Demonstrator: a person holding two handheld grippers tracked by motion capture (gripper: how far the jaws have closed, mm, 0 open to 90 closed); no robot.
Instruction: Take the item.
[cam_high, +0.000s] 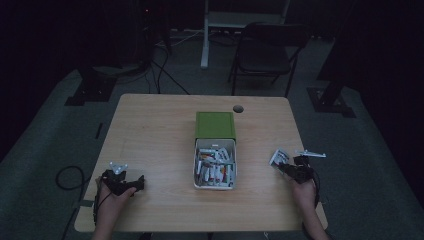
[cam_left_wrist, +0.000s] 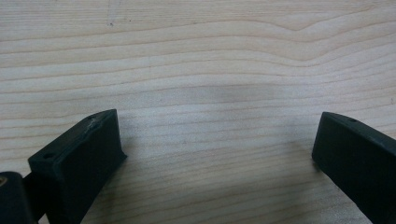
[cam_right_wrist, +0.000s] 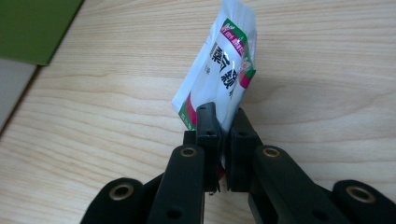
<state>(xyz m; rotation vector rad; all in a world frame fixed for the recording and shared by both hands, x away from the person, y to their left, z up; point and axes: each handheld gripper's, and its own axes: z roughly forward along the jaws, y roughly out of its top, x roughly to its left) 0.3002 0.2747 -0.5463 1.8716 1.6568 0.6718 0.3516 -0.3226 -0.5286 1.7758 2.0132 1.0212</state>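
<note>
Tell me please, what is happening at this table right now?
A person works at a wooden table with a gripper in each hand. The right gripper is shut on a white sachet and holds it above the table, to the right of a white tray full of similar sachets that slides out of a green box. The left gripper is open, just above bare wood.
</note>
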